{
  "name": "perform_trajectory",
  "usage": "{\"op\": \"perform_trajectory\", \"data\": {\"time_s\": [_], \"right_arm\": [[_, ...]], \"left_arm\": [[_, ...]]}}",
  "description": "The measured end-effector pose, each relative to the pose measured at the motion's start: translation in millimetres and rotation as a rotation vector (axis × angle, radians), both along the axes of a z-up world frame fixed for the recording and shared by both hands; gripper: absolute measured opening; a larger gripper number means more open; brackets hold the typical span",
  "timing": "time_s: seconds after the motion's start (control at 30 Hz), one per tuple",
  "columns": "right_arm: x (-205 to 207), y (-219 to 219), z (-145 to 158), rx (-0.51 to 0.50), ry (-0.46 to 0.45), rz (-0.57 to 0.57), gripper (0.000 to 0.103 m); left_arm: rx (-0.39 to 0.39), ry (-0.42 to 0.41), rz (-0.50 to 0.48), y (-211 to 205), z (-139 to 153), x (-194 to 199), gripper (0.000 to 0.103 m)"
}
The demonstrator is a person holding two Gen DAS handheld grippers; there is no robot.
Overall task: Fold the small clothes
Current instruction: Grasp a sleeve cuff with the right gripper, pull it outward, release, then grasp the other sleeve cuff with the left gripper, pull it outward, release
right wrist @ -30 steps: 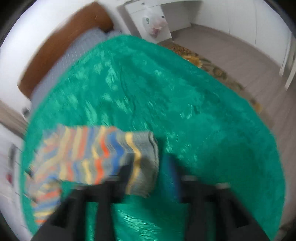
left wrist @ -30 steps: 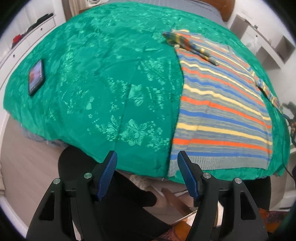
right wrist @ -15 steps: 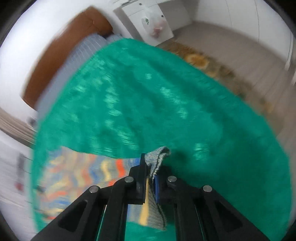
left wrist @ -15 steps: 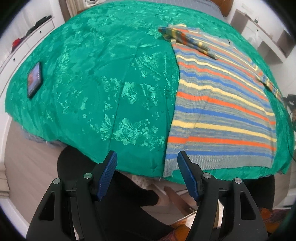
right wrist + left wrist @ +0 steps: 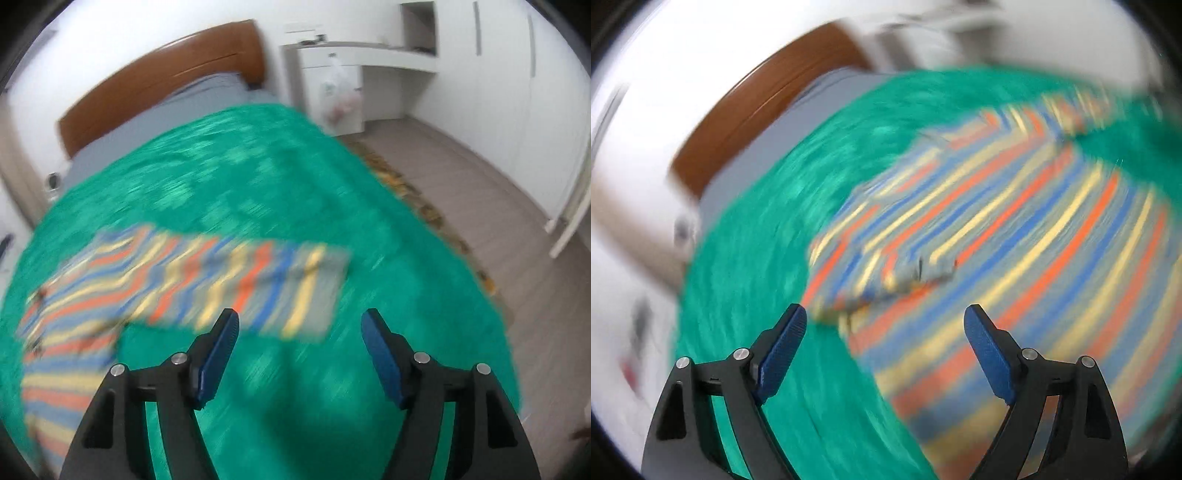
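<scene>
2 blurred views: striped sweater [image 5: 1015, 236], green bedspread [image 5: 280, 177].

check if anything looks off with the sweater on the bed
Nothing looks damaged. The sweater lies on the green bedspread, one sleeve stretched sideways, the other sleeve folded across the body. Both hand-held grippers, left and right, are open and empty. Blur hides finer detail.

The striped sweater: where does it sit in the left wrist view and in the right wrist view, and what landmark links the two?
Left wrist: the striped sweater fills the centre and right, blurred, on the green bedspread.
Right wrist: the striped sweater lies left of centre, one sleeve reaching right toward the middle.
Shared landmark: the brown headboard, upper left in both.
</scene>
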State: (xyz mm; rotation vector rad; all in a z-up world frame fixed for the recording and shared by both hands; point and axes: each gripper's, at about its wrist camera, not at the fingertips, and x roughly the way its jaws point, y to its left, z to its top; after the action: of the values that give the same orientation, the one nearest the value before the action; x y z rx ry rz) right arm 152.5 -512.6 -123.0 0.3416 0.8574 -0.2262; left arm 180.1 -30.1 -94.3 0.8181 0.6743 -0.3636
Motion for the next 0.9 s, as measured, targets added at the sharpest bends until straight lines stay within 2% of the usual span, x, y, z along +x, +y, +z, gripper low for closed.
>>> {"op": "perform_trajectory", "data": {"time_s": [0.03,0.07,0.13,0.17,0.2,0.27,0.3,0.37,0.4,0.47,0.53,0.57,0.63,0.67,0.73,0.77,0.8,0.83,0.87,0.9], "right_arm": [[-14,15,-1,0.017,-0.001,0.022,0.069],[-25,27,-2,0.028,0.0,0.04,0.069],[-51,49,-5,0.045,0.005,0.07,0.069],[-66,65,-8,0.052,0.011,0.088,0.069],[-74,76,-11,0.055,0.018,0.101,0.069],[-88,92,-14,0.048,0.036,0.128,0.069],[-93,100,-15,0.038,0.043,0.144,0.069],[-102,113,-13,0.016,0.041,0.166,0.069],[-105,115,-12,0.014,0.038,0.17,0.069],[-106,119,-10,0.024,0.029,0.175,0.069],[-99,120,-11,0.038,0.023,0.179,0.069],[-96,122,-12,0.043,0.022,0.179,0.069],[-88,124,-14,0.066,0.029,0.181,0.069],[-87,125,-15,0.076,0.03,0.181,0.069],[-88,129,-13,0.086,0.019,0.184,0.069],[-91,132,-11,0.081,0.012,0.187,0.069],[-94,135,-11,0.073,0.011,0.189,0.069],[-96,136,-11,0.07,0.015,0.191,0.069],[-98,137,-12,0.072,0.021,0.192,0.069],[-99,138,-15,0.077,0.033,0.19,0.069]], "left_arm": [[0.086,-0.013,-0.044,-12,-17,17,0.088],[0.135,0.012,-0.062,-17,-29,33,0.088],[0.166,0.144,-0.063,-20,-49,71,0.088],[0.143,0.212,-0.043,-16,-54,87,0.082],[0.105,0.266,-0.024,-12,-54,98,0.055],[-0.072,0.44,0.048,12,-45,118,0.01],[-0.152,0.454,0.074,24,-36,121,0.008],[-0.35,0.435,0.154,65,-8,124,0.008],[-0.459,0.428,0.23,93,6,129,0.008],[-0.69,0.378,0.461,168,26,136,0.008],[-0.858,0.353,0.702,235,25,135,0.008],[-0.907,0.34,0.82,264,18,131,0.008],[-0.955,0.348,1.011,312,-3,125,0.009],[-0.973,0.375,1.072,328,-15,122,0.011],[-0.996,0.409,1.121,342,-33,115,0.02],[-1.01,0.407,1.126,348,-38,109,0.03],[-1.033,0.405,1.115,347,-40,106,0.051],[-1.067,0.403,1.098,349,-42,102,0.061],[-1.106,0.406,1.078,349,-45,99,0.077],[-1.129,0.412,1.061,349,-47,99,0.081]]}}
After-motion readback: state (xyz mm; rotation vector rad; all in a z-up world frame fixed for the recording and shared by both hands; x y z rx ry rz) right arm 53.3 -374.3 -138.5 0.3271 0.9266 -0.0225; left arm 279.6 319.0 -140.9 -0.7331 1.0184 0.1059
